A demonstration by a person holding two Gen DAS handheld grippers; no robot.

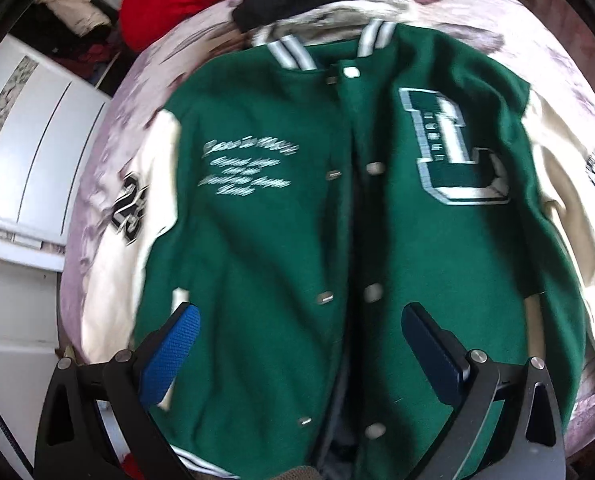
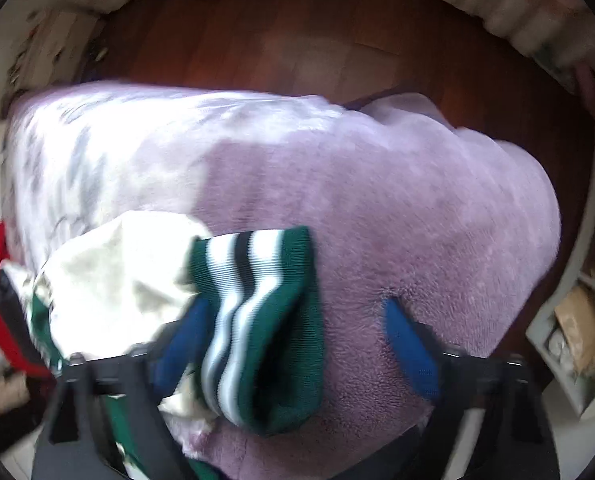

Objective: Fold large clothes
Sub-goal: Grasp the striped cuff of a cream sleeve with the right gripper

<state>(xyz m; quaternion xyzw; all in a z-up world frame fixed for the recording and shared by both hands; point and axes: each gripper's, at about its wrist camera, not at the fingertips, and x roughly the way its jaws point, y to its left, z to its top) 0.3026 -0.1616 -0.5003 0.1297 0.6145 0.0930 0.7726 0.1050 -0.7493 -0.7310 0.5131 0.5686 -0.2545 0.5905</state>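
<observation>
We are seeing a large block letter "L" [image 1: 453,148] in white and grey standing on one chest panel of the green varsity jacket [image 1: 257,280]. On the cream sleeve [image 1: 153,184] at the left of the view a black number patch [image 1: 128,210] is showing what looks like "23" (blur is eating the second digit). The white script [image 1: 245,168] on the other chest panel is staying unreadable to us.

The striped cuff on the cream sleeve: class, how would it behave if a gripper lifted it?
The striped cuff looks ribbed, so it probably stretches and grips well. The cream sleeve lies crumpled, so it would likely trail limply behind.
</observation>
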